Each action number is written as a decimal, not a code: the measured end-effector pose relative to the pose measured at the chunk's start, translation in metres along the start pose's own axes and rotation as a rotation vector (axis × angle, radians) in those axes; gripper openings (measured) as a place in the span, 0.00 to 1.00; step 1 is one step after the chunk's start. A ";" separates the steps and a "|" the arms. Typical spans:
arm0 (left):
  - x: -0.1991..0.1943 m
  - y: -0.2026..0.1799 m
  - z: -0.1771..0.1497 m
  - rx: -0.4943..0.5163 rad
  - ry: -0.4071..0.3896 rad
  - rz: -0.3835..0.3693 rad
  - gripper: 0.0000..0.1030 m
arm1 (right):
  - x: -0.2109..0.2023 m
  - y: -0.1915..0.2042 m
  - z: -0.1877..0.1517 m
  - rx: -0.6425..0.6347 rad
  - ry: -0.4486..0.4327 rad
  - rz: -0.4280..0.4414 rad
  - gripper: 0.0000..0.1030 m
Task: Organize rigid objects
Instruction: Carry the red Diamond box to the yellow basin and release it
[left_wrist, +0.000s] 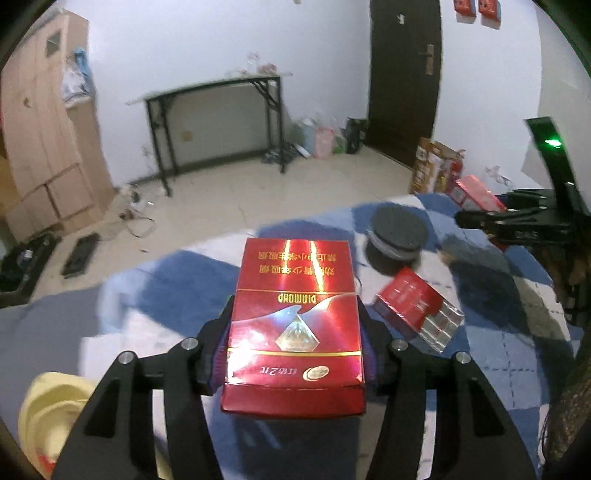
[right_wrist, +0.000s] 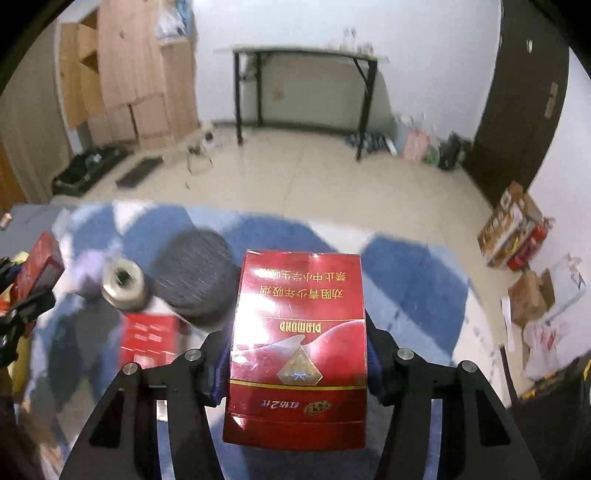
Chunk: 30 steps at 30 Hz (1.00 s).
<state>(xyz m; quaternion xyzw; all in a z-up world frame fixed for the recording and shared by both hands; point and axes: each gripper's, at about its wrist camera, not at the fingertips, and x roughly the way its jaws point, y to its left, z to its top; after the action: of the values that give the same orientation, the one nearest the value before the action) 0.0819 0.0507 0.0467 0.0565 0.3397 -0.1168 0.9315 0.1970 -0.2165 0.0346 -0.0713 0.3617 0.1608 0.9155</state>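
Oddly, each gripper pinches its own red cigarette pack: left gripper (left_wrist: 295, 328) on one pack (left_wrist: 295, 317), right gripper (right_wrist: 297, 350) on another (right_wrist: 299, 343). Only the right wrist view shows the metal cylinder (right_wrist: 123, 286) beside the dark disc (right_wrist: 199, 273), both blurred.

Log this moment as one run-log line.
left gripper: shut on red pack | right gripper: shut on second red pack | both lifted
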 end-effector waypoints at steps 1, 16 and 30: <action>-0.011 0.005 0.002 0.009 -0.003 0.061 0.56 | -0.014 0.008 0.000 -0.021 -0.031 0.021 0.54; -0.086 0.175 -0.072 -0.243 0.200 0.430 0.56 | -0.070 0.285 -0.079 -0.577 -0.092 0.479 0.54; -0.097 0.237 -0.125 -0.485 0.291 0.502 0.56 | -0.056 0.407 -0.068 -0.830 -0.007 0.408 0.54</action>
<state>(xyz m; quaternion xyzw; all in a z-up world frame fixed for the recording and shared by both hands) -0.0067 0.3205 0.0202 -0.0680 0.4620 0.2083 0.8594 -0.0258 0.1351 0.0180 -0.3586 0.2702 0.4692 0.7604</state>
